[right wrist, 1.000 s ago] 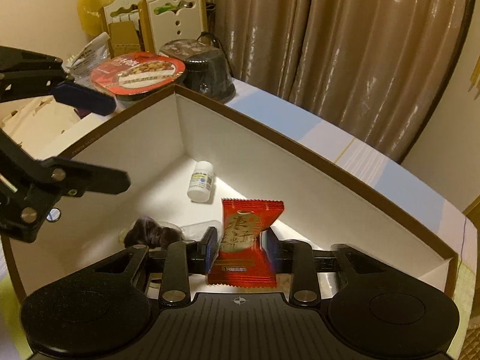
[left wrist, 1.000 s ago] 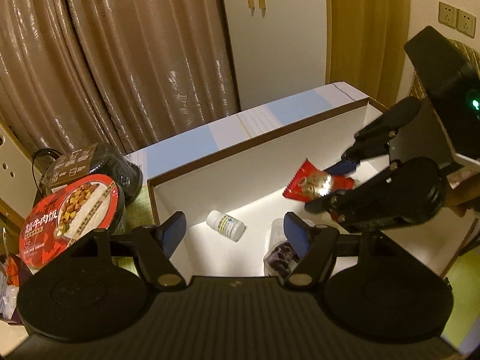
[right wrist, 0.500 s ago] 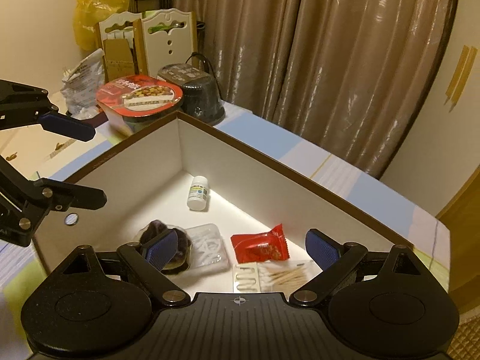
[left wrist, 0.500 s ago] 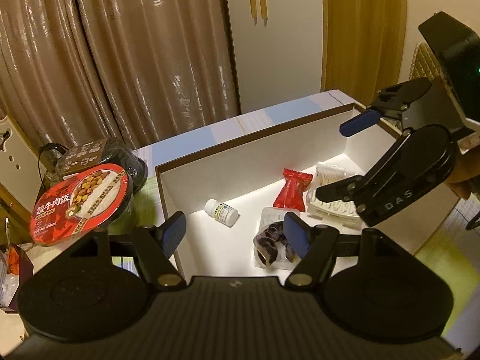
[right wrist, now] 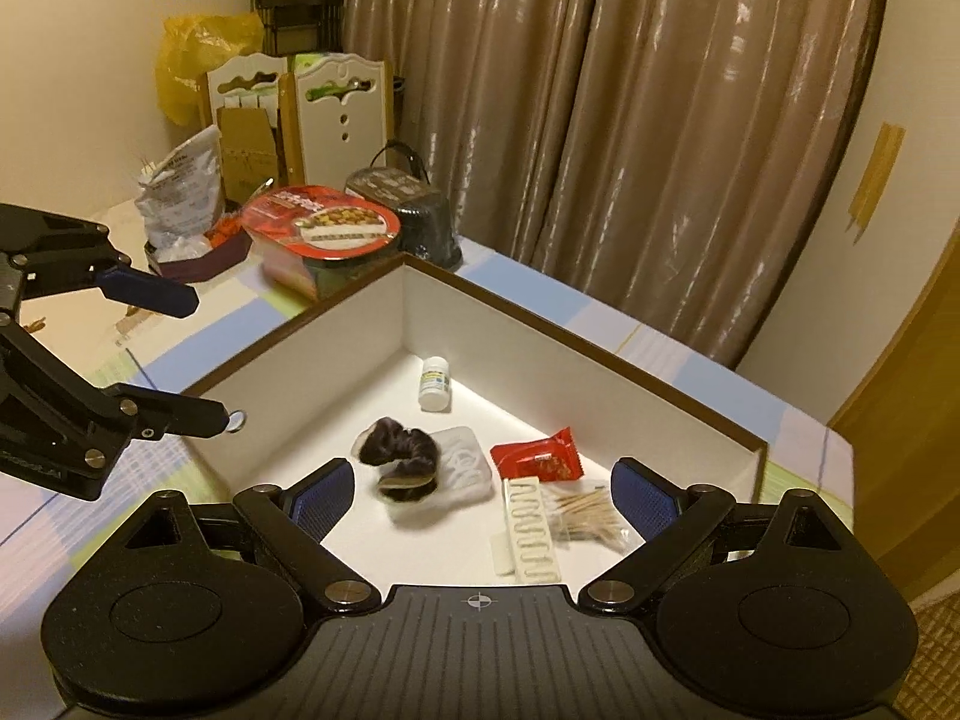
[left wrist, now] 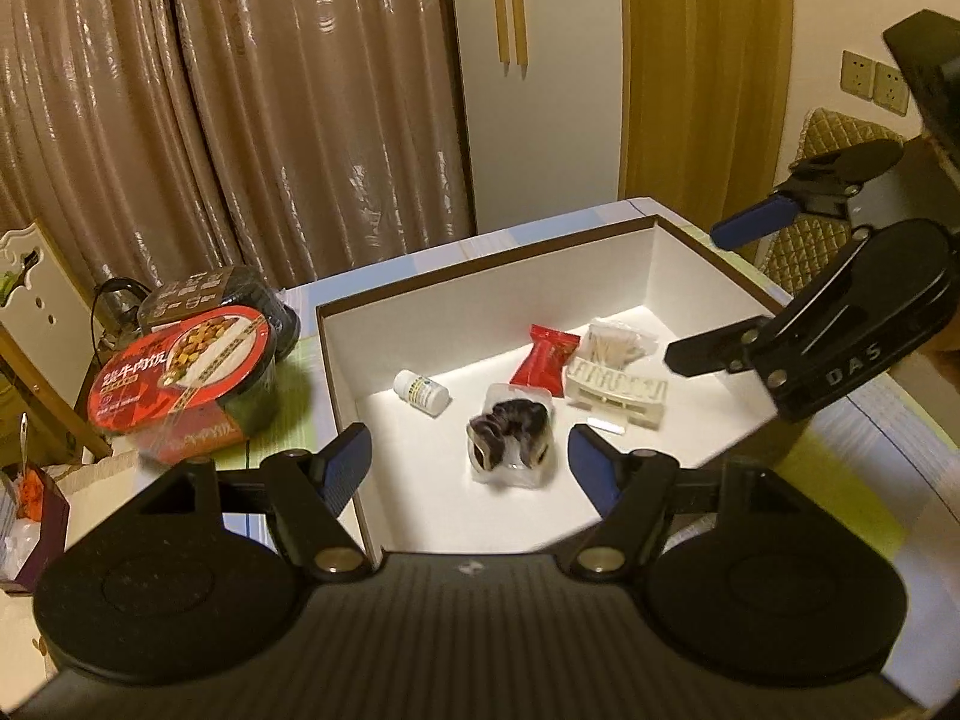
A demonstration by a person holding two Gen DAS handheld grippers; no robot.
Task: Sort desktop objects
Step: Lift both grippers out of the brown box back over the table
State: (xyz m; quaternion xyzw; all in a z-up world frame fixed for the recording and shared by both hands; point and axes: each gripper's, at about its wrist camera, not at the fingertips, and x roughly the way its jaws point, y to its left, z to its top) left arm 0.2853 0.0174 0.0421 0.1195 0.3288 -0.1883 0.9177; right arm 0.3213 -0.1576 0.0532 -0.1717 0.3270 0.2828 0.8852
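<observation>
- Your left gripper (left wrist: pixel 468 465) is spread wide, empty, above the white box (left wrist: pixel 651 264);
- Your right gripper (right wrist: pixel 480 495) is likewise released; the red snack packet (right wrist: pixel 538 463) lies inside beside the toothpicks (right wrist: pixel 585 519).

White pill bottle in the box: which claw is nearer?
Left, I'd judge. The left claw hangs open at the box's near-left corner, close to the white pill bottle. The right claw is open over the opposite end, beyond the red packet.

A home room: floor-length brown curtains (right wrist: pixel 630 120) are hanging behind the tabletop (right wrist: pixel 540 294), a white wardrobe door (left wrist: pixel 540 90) and wall sockets (left wrist: pixel 873 81) are showing, and an instant-meal bowl (left wrist: pixel 180 372) is sitting nearby.
</observation>
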